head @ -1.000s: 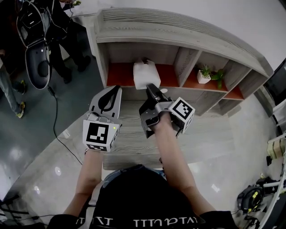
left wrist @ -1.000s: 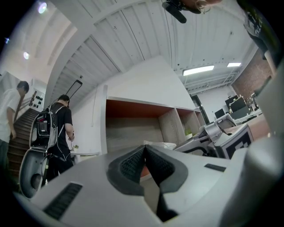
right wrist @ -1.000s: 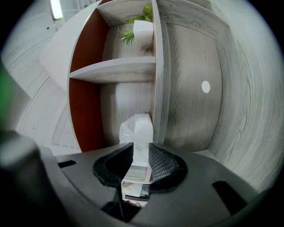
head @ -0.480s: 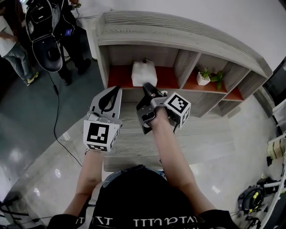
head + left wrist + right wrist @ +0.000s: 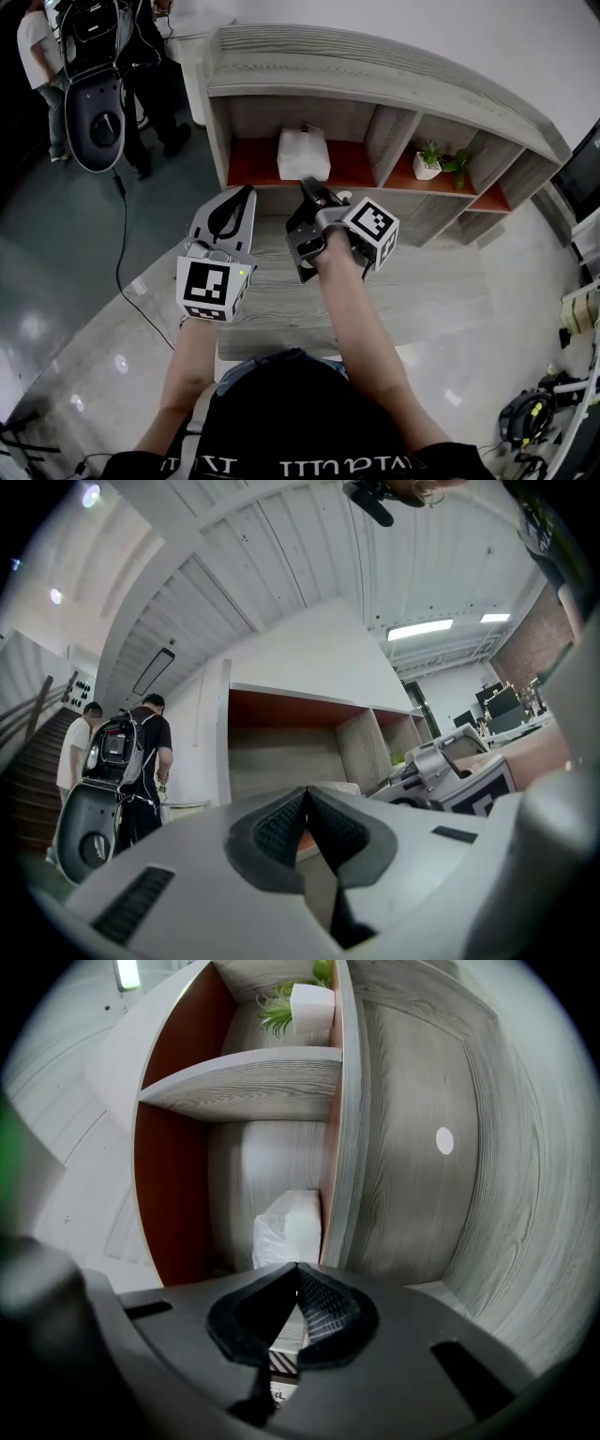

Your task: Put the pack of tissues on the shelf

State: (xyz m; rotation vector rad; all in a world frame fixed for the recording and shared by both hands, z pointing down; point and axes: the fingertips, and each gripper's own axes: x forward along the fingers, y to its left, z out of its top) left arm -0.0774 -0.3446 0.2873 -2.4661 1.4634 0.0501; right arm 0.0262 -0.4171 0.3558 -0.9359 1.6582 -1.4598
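In the head view the pack of tissues (image 5: 303, 154) is seen on the shelf (image 5: 375, 84), at twelve o'clock of the right gripper (image 5: 307, 186). In the left gripper view the left gripper (image 5: 305, 792) is pressed together, empty. In the right gripper view those jaws are likewise pressed together on nothing, so a straight pull-back is advised to leave the pack undisturbed.

Plant: small green plant in a white pot (image 5: 428, 161), standing upright; a second leafy sprig (image 5: 458, 161) just beside it
Bystanders: two people (image 5: 150, 84) standing at the far left, one in a dark top, one in white
Equipment: a black-and-grey rig (image 5: 92, 112) beside them; its make cannot be told
Floor: glossy grey floor (image 5: 56, 281); a black cable (image 5: 116, 246) trails across it
Table: pale wood-grain tabletop (image 5: 441, 291); a small white round mark (image 5: 444, 1141) on it
Bag: black bag with yellow-green trim (image 5: 525, 412) on the floor, lower right
Ceiling: strip lights (image 5: 420, 629) lit
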